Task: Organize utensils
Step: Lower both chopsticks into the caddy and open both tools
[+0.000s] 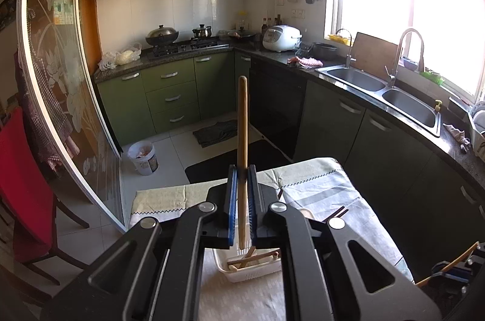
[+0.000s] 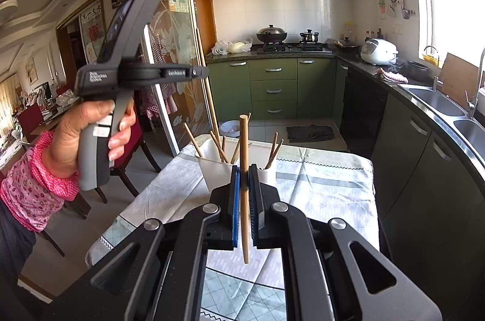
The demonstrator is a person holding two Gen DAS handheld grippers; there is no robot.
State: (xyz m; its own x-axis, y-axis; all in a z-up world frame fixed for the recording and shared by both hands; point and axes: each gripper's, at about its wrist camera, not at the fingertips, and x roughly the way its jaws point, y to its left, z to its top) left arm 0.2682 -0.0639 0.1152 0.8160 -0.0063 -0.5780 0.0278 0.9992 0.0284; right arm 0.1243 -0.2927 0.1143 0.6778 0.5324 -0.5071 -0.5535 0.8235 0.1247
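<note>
The left gripper (image 1: 242, 169) has its jaws clamped on a smooth, round wooden chopstick (image 1: 242, 139) that stands nearly upright between the blue ribbed pads (image 1: 232, 193), its blunt top rising well above them and its lower end hanging over a white slotted plastic basket (image 1: 242, 274). In that basket lie a few more pale wooden sticks (image 1: 251, 259), crossed at loose angles. The basket sits on the table (image 1: 318, 187), which is covered with a thin, creased cloth in cream and grey bands edged with a dark zigzag stitch. Two dark chopsticks (image 1: 336, 213) lie on the cloth just right of the gripper.

The right gripper (image 2: 244, 172) is likewise closed on a second round wooden stick (image 2: 243, 169) — held upright, its tapered tip hanging free above the patterned cloth. Just beyond it stand two white holders (image 2: 213, 169), smooth-walled, with several sticks leaning out of them at different tilts. In the right wrist view a hand (image 2: 88, 136) in a pink floral sleeve grips the grey handle of the left gripper, raised to the left of the table.

The table's far edge stops near dark floor mats (image 1: 209, 169); on its right a narrow gap separates it from dark green cabinet fronts below a speckled stone worktop with a steel double sink (image 1: 385, 92). To the left a sliding glass door (image 1: 60, 78) and a red-backed chair (image 1: 21, 184) stand near — the tiled floor between is open.
</note>
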